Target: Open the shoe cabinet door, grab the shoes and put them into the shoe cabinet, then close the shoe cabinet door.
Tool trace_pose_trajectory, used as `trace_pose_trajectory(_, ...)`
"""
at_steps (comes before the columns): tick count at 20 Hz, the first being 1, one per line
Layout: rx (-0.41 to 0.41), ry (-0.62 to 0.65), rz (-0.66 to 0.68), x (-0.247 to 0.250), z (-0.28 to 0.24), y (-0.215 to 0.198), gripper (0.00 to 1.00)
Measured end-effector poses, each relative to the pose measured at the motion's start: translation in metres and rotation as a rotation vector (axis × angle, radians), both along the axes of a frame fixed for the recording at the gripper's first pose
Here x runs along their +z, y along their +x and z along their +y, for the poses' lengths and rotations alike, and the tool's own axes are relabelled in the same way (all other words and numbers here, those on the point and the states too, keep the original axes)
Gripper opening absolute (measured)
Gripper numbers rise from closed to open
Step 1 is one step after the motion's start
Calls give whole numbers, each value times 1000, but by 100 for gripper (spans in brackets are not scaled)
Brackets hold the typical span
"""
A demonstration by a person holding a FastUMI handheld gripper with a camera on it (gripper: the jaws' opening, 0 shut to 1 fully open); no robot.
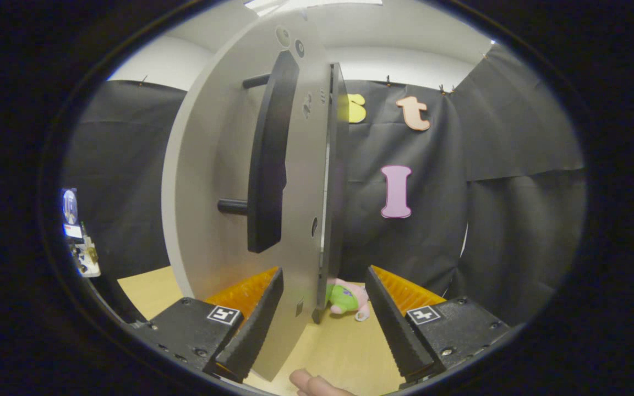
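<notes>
Claw [323, 308] spread wide, its fingers either side of the door's [223, 165] free edge, pressing on nothing. The door, handle [267, 159] facing out, stands swung open, edge-on to the claw. Low beyond that edge lies a pink-and-green shoe [347, 298] on the wooden floor [339, 352]. Likely the opening step is ending; next calls for backing clear of the door, then reaching past its edge to the shoe, where open floor remains
</notes>
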State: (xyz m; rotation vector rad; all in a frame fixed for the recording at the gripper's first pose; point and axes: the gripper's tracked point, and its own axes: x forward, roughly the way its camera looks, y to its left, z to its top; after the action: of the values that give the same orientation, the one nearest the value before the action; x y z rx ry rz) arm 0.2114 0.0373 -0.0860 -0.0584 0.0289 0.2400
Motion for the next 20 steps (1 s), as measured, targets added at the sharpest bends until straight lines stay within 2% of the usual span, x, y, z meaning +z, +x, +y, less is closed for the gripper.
trace_pose_trajectory(6, -20, 4, -21, 3, 8, -1, 95)
trace_pose_trajectory(10, -6, -37, -8, -12, 37, -4, 95)
trace_pose_trajectory(15, -12, -23, -14, -19, 59, -5, 95)
trace_pose_trajectory(20, -52, -46, -43, -22, 61, -4, 95)
